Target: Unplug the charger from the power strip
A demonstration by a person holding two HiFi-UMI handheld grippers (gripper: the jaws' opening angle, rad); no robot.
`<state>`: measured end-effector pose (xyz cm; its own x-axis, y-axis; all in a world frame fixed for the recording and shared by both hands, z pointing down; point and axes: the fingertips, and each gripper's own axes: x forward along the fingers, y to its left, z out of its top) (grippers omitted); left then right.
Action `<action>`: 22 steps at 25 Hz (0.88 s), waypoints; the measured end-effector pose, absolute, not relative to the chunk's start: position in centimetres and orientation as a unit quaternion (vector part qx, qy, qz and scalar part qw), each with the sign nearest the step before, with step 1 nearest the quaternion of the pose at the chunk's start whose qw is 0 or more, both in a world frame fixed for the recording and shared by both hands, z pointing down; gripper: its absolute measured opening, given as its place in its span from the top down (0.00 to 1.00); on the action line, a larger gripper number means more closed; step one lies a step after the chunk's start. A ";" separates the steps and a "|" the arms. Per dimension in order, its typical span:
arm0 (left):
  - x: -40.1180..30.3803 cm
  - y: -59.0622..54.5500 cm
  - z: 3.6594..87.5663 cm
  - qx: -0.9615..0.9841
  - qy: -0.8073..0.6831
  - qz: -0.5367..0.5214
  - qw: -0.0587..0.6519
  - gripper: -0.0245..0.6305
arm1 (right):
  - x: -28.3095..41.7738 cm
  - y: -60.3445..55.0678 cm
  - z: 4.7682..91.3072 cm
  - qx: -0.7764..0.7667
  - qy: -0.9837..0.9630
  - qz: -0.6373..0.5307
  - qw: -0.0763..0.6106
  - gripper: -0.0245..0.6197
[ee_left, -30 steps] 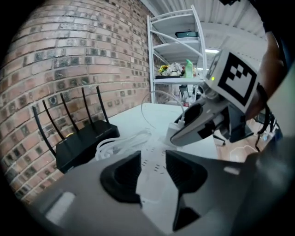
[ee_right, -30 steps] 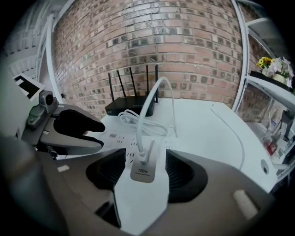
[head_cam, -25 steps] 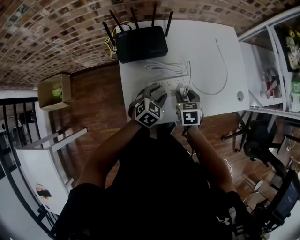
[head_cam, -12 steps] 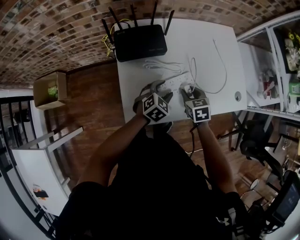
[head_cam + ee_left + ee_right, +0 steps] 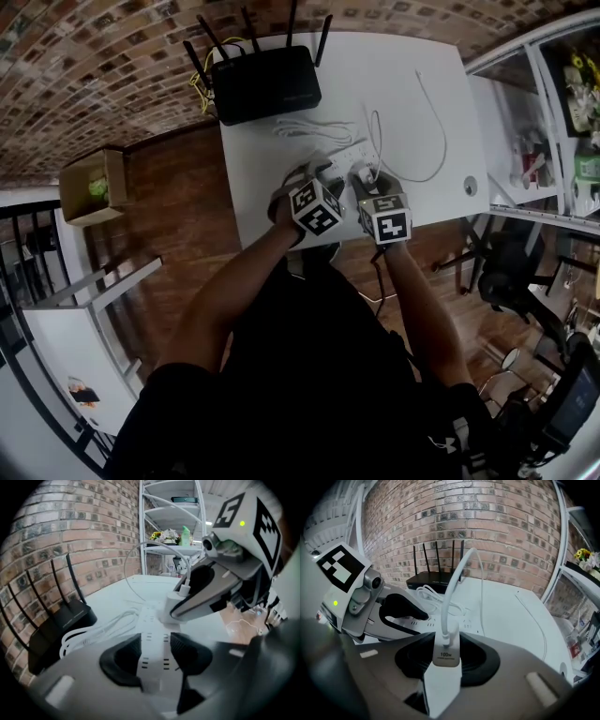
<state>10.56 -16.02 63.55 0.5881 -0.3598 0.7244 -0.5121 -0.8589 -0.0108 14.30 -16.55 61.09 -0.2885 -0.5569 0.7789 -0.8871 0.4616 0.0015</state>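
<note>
A white power strip (image 5: 343, 156) lies on the white table (image 5: 422, 66) in front of a black router (image 5: 262, 82). In the left gripper view its near end (image 5: 151, 654) runs between the pads of my left gripper (image 5: 152, 653), whose jaws have just been closing and now press on both its sides. My right gripper (image 5: 446, 660) is shut on the white charger (image 5: 446, 654), having closed a little on it. The charger (image 5: 169, 607) sits on the strip's far part; its prongs are hidden. Its white cable (image 5: 458, 573) arcs up and away.
A coiled white cord (image 5: 314, 131) lies between router and strip. The charger's cable loops across the table's right half (image 5: 433, 141), near a round grommet (image 5: 469, 186). A cardboard box (image 5: 89, 183) stands on the floor to the left, shelves (image 5: 562, 103) to the right.
My left gripper has moved in lower over the strip's near end and nearer the right gripper. The right gripper has stayed on the charger.
</note>
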 end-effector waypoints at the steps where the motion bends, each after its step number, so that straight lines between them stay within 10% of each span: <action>1: 10.6 -16.0 63.6 0.886 -0.248 0.378 0.107 0.67 | 14.3 -16.6 61.1 0.468 -0.772 0.224 0.367 0.74; 22: 10.6 -15.9 63.7 0.888 -0.230 0.377 0.129 0.68 | 14.3 -16.5 61.1 0.464 -0.769 0.234 0.373 0.75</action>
